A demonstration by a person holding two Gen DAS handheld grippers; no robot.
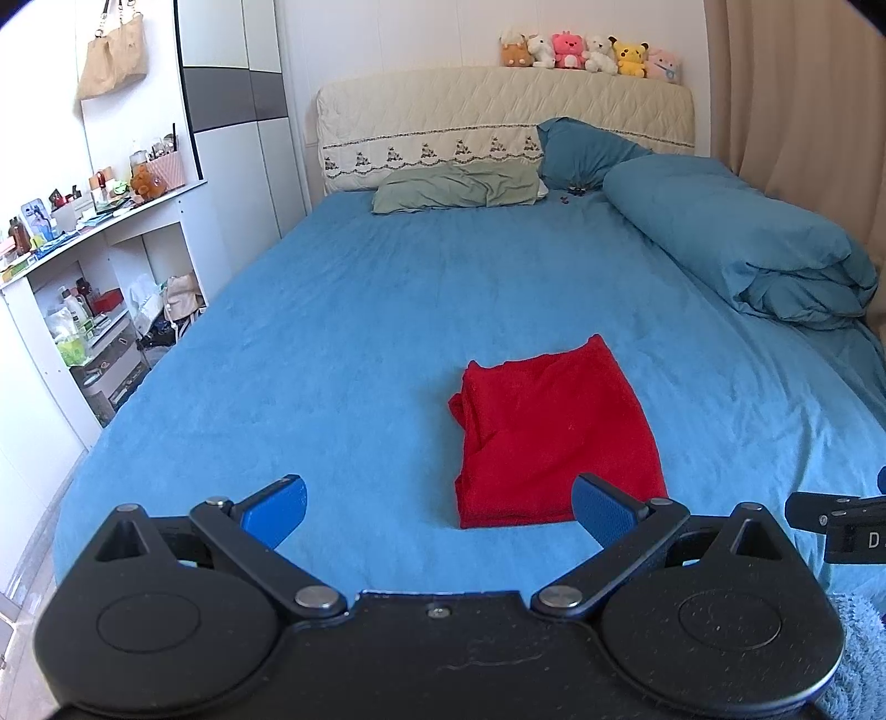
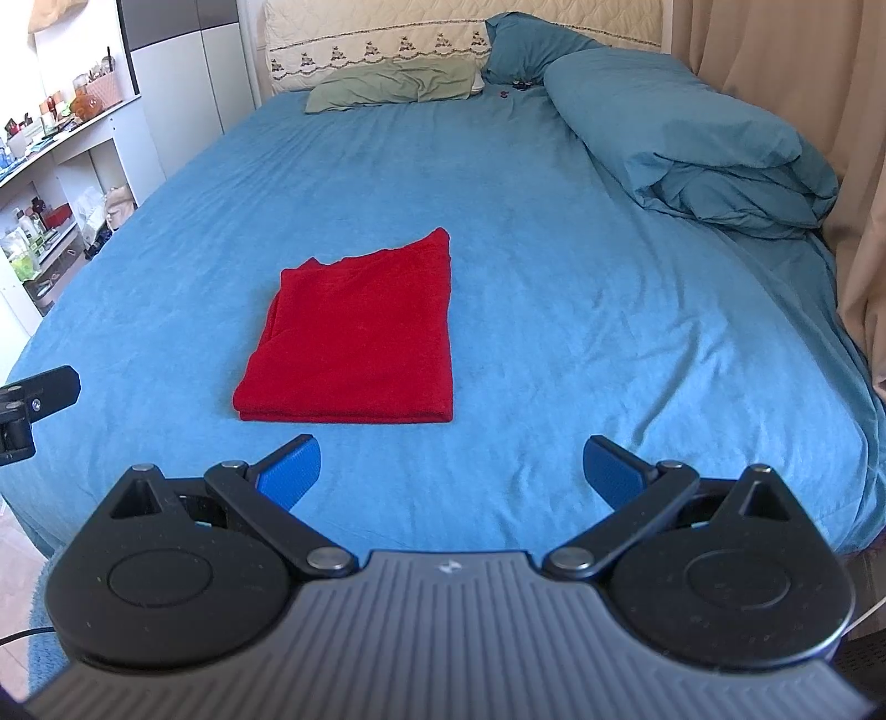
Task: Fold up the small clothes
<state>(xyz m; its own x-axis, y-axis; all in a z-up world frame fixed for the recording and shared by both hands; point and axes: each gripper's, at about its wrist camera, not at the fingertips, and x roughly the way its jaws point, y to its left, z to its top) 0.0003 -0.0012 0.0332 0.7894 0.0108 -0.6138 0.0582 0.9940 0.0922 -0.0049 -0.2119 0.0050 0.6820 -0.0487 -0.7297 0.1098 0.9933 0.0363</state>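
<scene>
The red garment (image 1: 554, 437) lies folded into a rough rectangle on the blue bed sheet (image 1: 332, 343), flat and untouched. In the left wrist view it sits ahead of the left gripper (image 1: 440, 512) and off toward its right finger: the near edge of the cloth runs just beyond the right blue pad (image 1: 606, 512), while the left pad (image 1: 277, 512) has only bare sheet in front of it. In the right wrist view the red garment (image 2: 354, 338) lies ahead of the right gripper (image 2: 451, 473) and toward its left finger, its near folded edge a little beyond the left pad (image 2: 290, 471); the right pad (image 2: 614, 473) faces bare sheet.

Both sets of fingers are spread wide apart and hold nothing. Neither touches the cloth.

Each gripper is held low over the near end of the bed, pointing along the mattress toward the headboard (image 1: 498, 122), roughly level and side by side. A black part of the right gripper shows at the right edge of the left view, and part of the left gripper at the left edge of the right view.

Far beyond the fingers lie a green pillow (image 1: 459, 188) and a rolled blue duvet (image 1: 742, 243), with plush toys (image 1: 592, 52) on the headboard and cluttered shelves (image 1: 94, 288) to the left.
</scene>
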